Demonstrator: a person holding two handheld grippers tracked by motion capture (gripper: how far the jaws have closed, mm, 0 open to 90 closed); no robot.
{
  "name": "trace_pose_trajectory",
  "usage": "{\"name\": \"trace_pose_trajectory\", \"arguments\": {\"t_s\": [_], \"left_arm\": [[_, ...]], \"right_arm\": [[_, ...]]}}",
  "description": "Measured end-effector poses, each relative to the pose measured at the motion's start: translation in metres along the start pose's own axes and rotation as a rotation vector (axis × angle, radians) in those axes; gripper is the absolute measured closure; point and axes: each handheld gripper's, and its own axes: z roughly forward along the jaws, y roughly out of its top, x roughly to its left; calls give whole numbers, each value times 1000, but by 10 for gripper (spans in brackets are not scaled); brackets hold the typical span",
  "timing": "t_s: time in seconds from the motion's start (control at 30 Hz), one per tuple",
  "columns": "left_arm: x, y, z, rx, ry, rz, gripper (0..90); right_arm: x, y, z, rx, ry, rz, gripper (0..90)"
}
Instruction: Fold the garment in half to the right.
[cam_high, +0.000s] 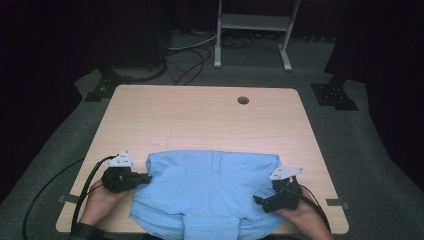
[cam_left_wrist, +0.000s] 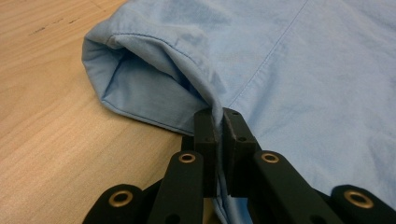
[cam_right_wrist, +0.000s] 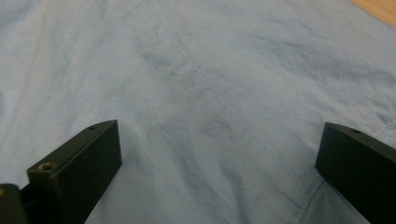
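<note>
Your left hand-held gripper (cam_left_wrist: 218, 126) has its two black jaws pressed together on a fold of the light blue garment (cam_left_wrist: 299, 70), the cloth pinched up into a ridge between the pads. To the left of the jaws, the garment's hemmed opening (cam_left_wrist: 126, 79) gapes, showing its inner side. The garment lies on the wooden counter (cam_left_wrist: 51, 121), which fills the left of the view.

The shirt (cam_high: 200, 187) was plain light blue, its stitched seams a slightly paler blue, with no print or stripe. The bench (cam_high: 200, 117) was pale wood with a fine grain and one dark round hole (cam_high: 243, 100). Both claws, the left (cam_high: 146, 178) and the right (cam_high: 258, 200), were matt black, each topped by a light grey plate; brass-coloured rivets dotted the left one.
</note>
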Motion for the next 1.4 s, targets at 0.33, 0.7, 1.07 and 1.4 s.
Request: {"name": "trace_pose_trajectory", "arguments": {"t_s": [0.33, 0.7, 1.07, 1.4], "left_arm": [[1, 3, -1, 15, -4, -8, 861], [2, 8, -5, -22, -7, -5, 862], [-1, 22, -8, -78, -37, 4, 862], [-9, 37, -6, -116, -74, 26, 862]], "right_arm": [[-3, 0, 0, 5, 26, -28, 0], [-4, 4, 2, 19, 38, -40, 0], [-4, 14, 11, 29, 72, -62, 0], [-3, 23, 18, 39, 84, -74, 0]]}}
